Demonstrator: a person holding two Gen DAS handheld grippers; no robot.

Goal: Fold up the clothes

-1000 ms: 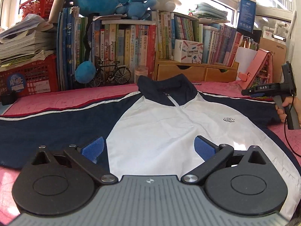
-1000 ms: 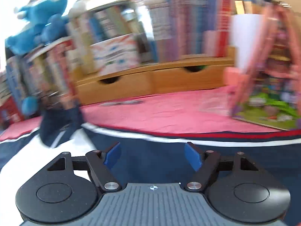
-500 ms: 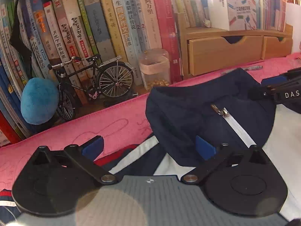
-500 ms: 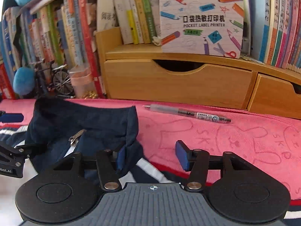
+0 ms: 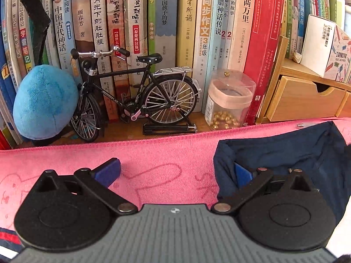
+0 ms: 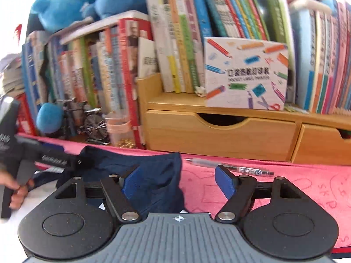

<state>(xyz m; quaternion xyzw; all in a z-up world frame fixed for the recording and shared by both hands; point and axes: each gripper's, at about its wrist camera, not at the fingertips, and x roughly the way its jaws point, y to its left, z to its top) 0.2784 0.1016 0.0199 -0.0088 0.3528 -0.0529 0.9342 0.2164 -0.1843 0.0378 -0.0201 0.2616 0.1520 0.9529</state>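
**At the collar: both hand-held grippers close in on the jacket's neck**

Ahead of the left hand-held gripper [image 5: 176, 171], whose jaws stand wide and empty, lies bare pink desk cloth [image 5: 153, 153], with a model bicycle [image 5: 136, 96] and a jar of gold beads [image 5: 229, 100] beyond it against the books. A second ago this view took in the whole jacket spread flat; now only its navy collar [image 5: 285, 153] shows, with the right-hand pad tucked against the collar's left edge.

Further right, the right hand-held gripper [image 6: 175, 183] has just been opening and now stands wide. Its left pad sits over the collar [image 6: 153, 175], its right pad over the cloth; the collar's right edge lies between them, not pinched. A pen [image 6: 230, 167] rests just past the fingertips, before the wooden drawers [image 6: 219, 135].

Both tools have come from the jacket's body up to its neck, so the likely next step is gripping the collar corners to begin a fold.
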